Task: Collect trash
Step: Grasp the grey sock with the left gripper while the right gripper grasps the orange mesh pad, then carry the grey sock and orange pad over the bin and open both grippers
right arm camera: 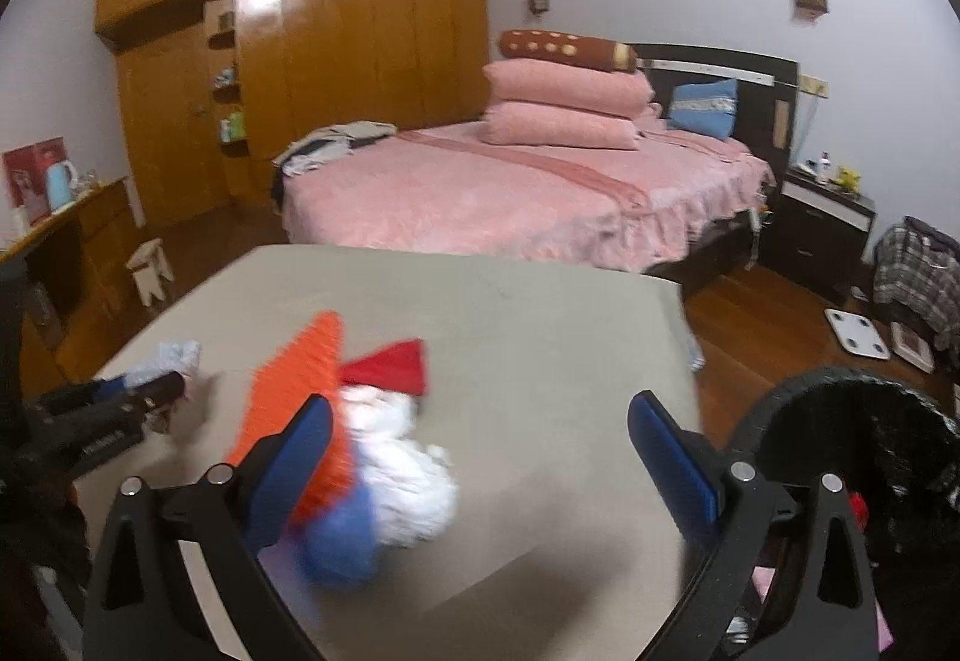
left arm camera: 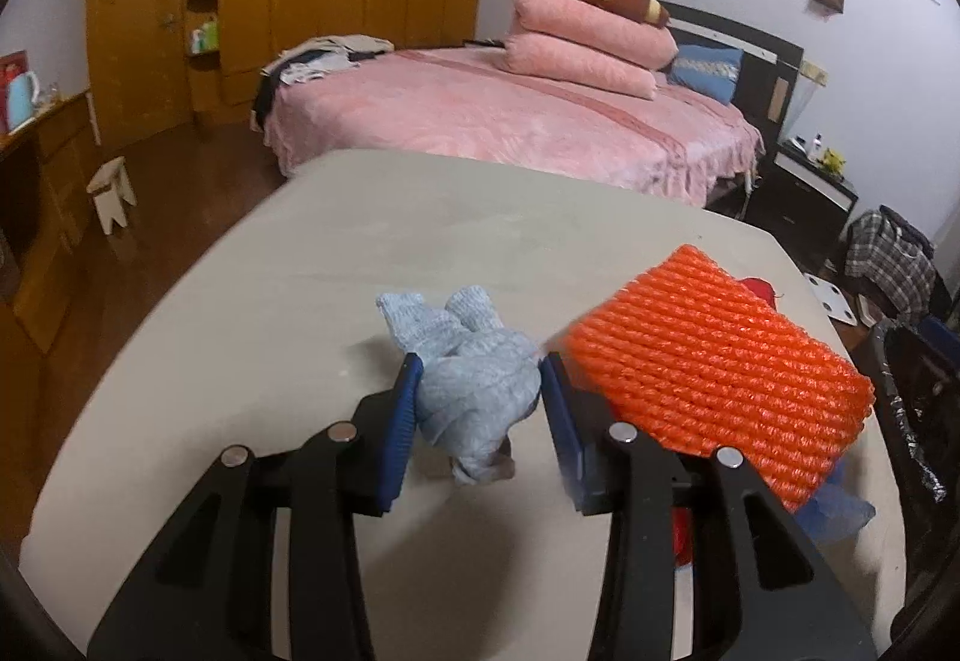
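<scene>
Trash, a crumpled pale blue wad (left arm camera: pixel 474 379), sits on the beige surface (left arm camera: pixel 420 229) directly between the blue pads of the left gripper (left arm camera: pixel 477 379), its long axis running along the fingers; the pads press both flanks, pinching it. An orange mesh pad (left arm camera: pixel 714 361) lies just to its right. The right gripper (right arm camera: pixel 480 421) is spread wide and empty, a white, blue and red heap (right arm camera: pixel 396 457) by its left finger, the black-lined bin (right arm camera: pixel 888 457) at its right
</scene>
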